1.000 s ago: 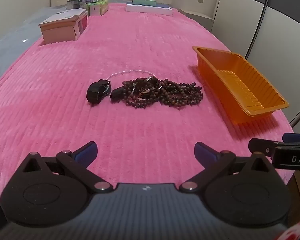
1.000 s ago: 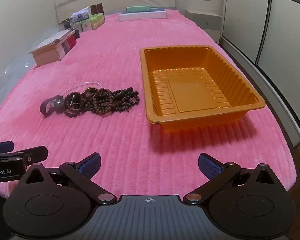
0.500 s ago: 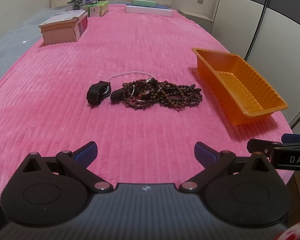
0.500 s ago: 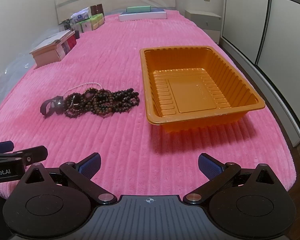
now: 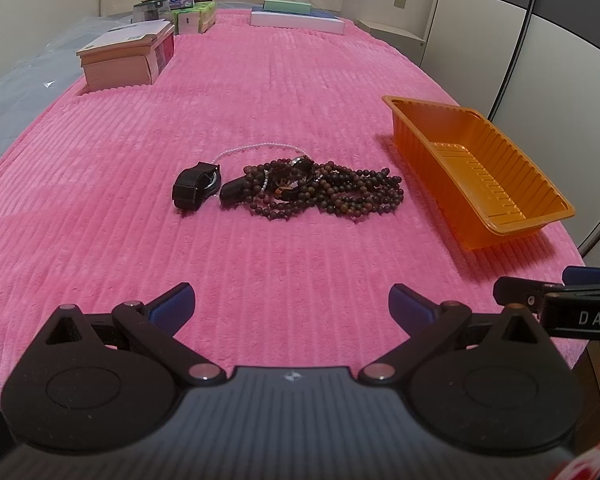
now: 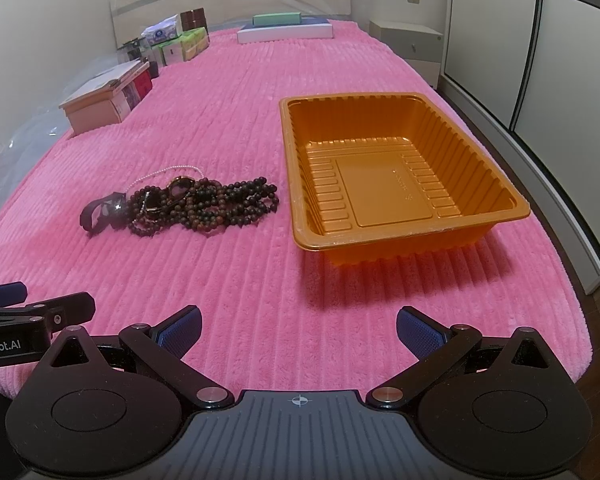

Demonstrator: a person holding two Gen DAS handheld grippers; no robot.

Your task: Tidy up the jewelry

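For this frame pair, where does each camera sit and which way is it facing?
Left wrist: on the left gripper, low over the pink blanket, facing the bead pile; its open fingers and the right gripper's tip at the right edge show.
Right wrist: on the right gripper, facing the empty orange tray; its open fingers and the left gripper's tip at the left edge show.
Shared: bead pile, orange tray, pink blanket, pink box.
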